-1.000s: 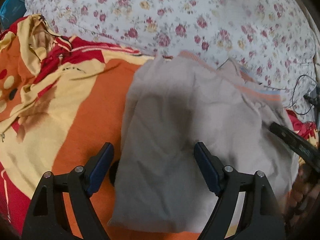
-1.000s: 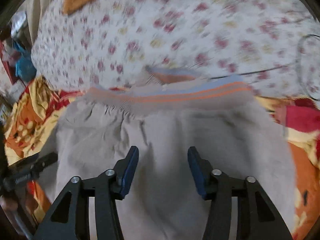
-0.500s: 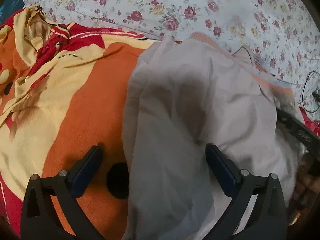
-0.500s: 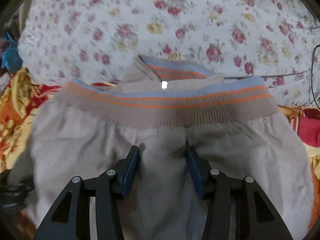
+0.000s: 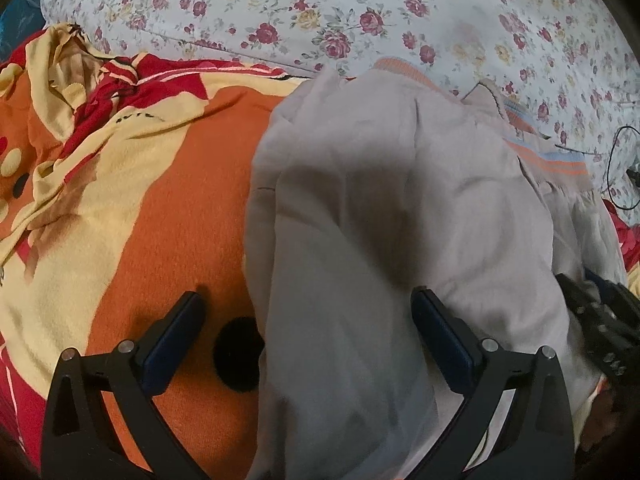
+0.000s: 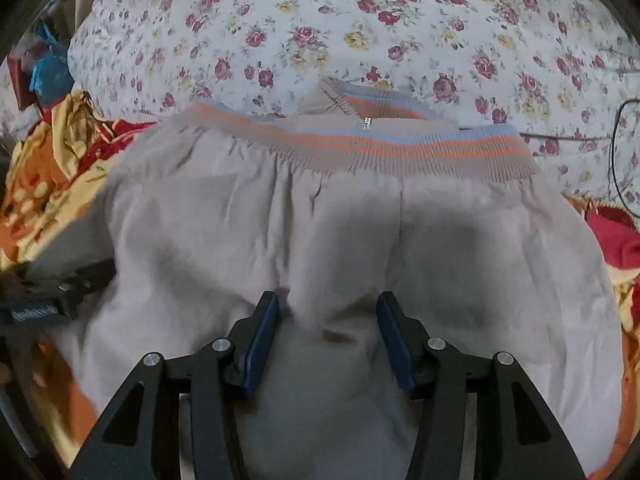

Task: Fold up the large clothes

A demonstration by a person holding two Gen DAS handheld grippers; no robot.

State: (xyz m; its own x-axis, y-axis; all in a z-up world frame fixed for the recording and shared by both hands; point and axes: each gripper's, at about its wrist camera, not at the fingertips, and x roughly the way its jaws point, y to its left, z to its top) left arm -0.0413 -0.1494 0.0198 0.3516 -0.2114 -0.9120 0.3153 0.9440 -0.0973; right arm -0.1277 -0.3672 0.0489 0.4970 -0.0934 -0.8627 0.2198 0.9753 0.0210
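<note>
both tilt down over the folded grey cloth trousers (image 6: 320, 232): left gripper (image 5: 308, 320) wide apart, gripping nothing; right gripper (image 6: 328, 320) opening, cloth between its fingers

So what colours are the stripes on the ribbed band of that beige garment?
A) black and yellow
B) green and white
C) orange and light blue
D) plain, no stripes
C: in the right wrist view the ribbed band along the far edge of the beige garment carries orange lines and a light blue edge, lying against the floral sheet.
</note>
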